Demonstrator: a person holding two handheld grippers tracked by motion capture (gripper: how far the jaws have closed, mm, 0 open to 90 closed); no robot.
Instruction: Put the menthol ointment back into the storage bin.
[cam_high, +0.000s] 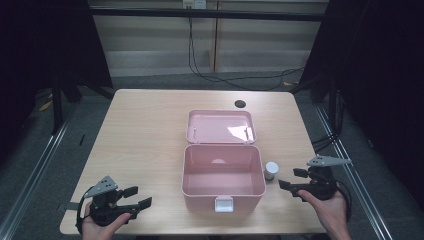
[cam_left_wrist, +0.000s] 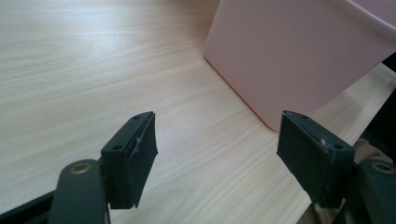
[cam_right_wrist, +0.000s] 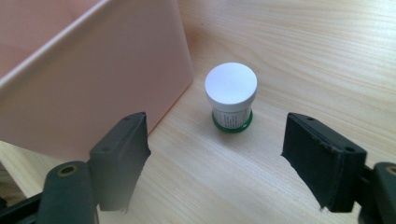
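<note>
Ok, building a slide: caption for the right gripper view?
Open right gripper facing a white-capped jar upright on the table beside the pink box.

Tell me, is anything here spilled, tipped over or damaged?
Nothing stands out. The pink box sits open and empty, its lid laid back flat. The small white-capped jar stands upright beside the box.

Black tongs (cam_right_wrist: 217, 161) – padded jaws, brass screws, grey three-cornered plates, trailing cables
</note>
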